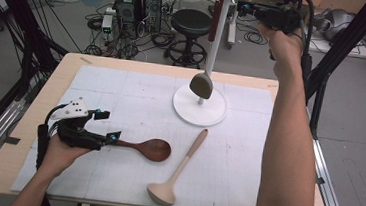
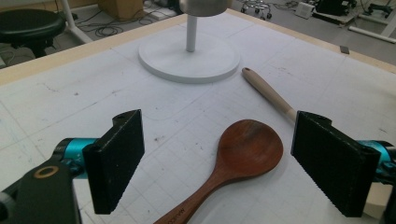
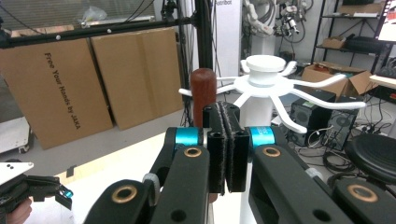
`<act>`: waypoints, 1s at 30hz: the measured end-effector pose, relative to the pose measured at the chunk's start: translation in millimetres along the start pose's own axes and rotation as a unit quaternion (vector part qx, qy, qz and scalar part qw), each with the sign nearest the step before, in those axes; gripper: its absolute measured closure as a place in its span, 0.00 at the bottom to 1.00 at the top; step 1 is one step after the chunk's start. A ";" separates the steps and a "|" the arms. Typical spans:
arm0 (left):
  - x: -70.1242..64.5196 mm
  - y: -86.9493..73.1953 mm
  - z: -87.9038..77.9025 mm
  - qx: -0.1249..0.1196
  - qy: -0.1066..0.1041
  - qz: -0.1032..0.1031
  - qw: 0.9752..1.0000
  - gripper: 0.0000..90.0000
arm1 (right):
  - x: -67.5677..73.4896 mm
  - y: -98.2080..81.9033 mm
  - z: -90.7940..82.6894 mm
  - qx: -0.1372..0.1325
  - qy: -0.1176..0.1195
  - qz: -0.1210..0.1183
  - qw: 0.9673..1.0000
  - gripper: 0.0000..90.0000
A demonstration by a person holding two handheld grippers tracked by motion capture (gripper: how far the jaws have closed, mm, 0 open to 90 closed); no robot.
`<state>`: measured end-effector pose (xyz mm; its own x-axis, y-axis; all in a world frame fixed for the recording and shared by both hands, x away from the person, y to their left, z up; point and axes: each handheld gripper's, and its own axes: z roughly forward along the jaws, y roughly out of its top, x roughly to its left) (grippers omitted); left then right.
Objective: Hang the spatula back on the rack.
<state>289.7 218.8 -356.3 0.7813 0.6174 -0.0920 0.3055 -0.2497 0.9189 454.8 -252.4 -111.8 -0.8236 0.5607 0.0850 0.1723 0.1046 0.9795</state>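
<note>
High view: left tongs (image 1: 103,125) wide astride dark spoon (image 1: 147,148), right tongs (image 1: 244,8) clamped at rack (image 1: 215,45).

Dark wooden spoon (image 2: 243,151): polished, slight sheen. Ladle (image 1: 177,170): pale matt wood handle, smooth beige bowl. Hanging stand (image 1: 200,106): smooth white plastic look. Mat (image 1: 121,102): matt white, scuffed. Table (image 1: 29,119) edge: light wood. Left gripper (image 2: 219,163) pads: rough black.

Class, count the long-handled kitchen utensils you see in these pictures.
3: a dark wooden spoon lying between the left gripper's jaws, a beige ladle lying beside it, and a reddish-handled utensil hanging on the white rack.
</note>
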 end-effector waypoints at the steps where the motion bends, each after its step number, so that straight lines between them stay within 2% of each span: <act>1: 0.0 0.0 -0.1 0.001 0.000 0.001 1.000 0.20 | 0.8 0.2 1.4 0.000 0.000 -0.002 1.000 1.00; 16: 0.6 -0.1 -0.8 0.000 0.000 0.001 1.000 0.20 | 15.5 2.5 23.5 -0.006 -0.001 -0.007 1.000 1.00; 21: 0.4 0.0 -1.1 -0.001 0.001 -0.001 1.000 0.20 | 19.0 2.7 27.5 -0.008 -0.002 -0.001 1.000 1.00; 30: 0.5 0.1 -2.5 -0.004 0.000 -0.002 1.000 0.20 | 22.4 0.6 29.9 -0.015 0.000 -0.005 1.000 1.00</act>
<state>288.7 221.0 -355.3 0.7799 0.6187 -0.0950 0.3041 -0.2418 0.9214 452.6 -215.2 -114.8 -0.8252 0.5600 0.0744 0.1474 0.0862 0.9853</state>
